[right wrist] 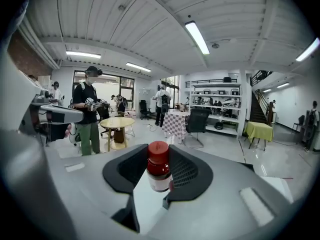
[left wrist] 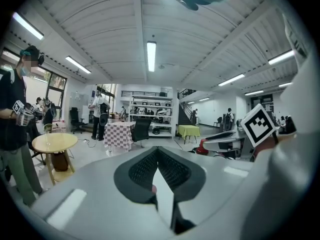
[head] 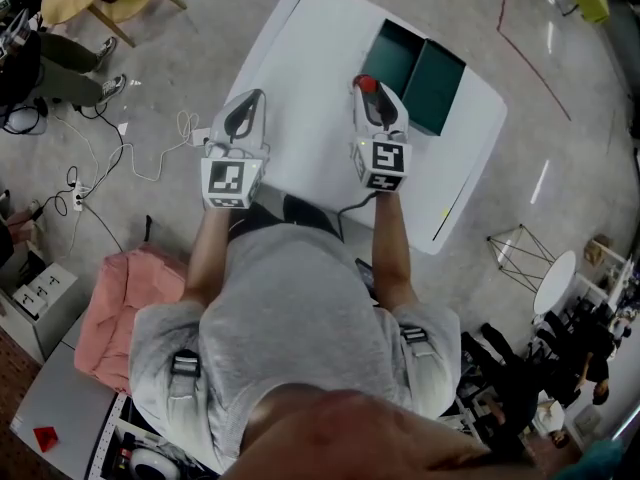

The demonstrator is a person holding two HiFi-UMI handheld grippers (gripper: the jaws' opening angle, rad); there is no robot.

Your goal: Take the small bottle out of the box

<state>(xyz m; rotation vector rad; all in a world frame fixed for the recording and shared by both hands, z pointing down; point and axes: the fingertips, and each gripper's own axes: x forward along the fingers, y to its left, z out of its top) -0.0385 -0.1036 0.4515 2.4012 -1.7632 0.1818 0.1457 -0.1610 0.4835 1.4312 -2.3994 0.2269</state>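
The small brown glass bottle with a red cap (right wrist: 159,174) is out of the box. It sits between the jaws of the right gripper (head: 368,93), whose pads press on its body from both sides. In the right gripper view its long axis is upright, with the cap pointing up toward the ceiling and the white label below. The bottom of the bottle is hidden behind the gripper body. The head view shows only the red cap at the tip of this gripper, so from there the tilt is hard to judge. It seems to hang over the white rectangular table (head: 300,78), just beside the near edge of the dark green open box (head: 415,73). Neither gripper view shows the box. The left gripper (left wrist: 158,156) has its jaws together with nothing between them, and it is held at the left edge of the table.
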